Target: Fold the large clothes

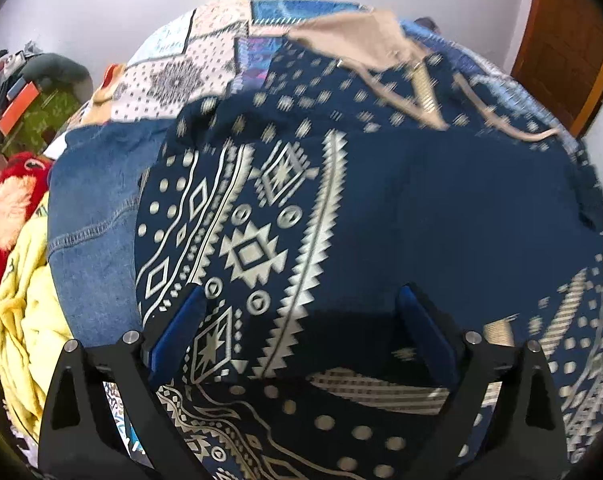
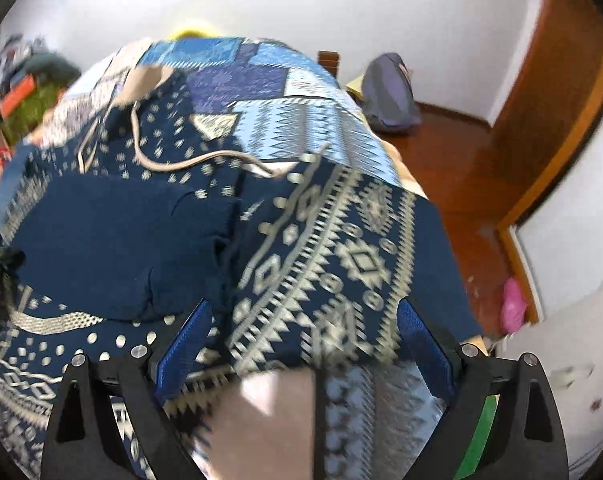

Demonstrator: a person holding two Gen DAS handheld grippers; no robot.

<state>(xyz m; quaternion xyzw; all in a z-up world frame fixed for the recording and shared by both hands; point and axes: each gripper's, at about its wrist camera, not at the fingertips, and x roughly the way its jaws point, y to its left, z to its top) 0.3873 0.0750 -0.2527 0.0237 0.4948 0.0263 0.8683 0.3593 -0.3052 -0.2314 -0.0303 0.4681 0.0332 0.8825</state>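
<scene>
The navy patterned garment (image 1: 341,208) lies folded on the patchwork bedspread (image 2: 301,124). Both the left gripper (image 1: 301,320) and right gripper (image 2: 305,328) are spread wide, nothing held (drawstring (image 2: 189,162) loose); the fold could be dragged askew by a fingertip.

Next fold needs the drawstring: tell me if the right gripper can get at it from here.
Probably yes. The right gripper is open and empty, and the beige drawstring lies exposed on the navy patterned garment farther ahead, nothing covering it.

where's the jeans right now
In the left wrist view, the jeans lie at the left, tucked against the left edge of the navy patterned garment, with a yellow cloth further left.
</scene>
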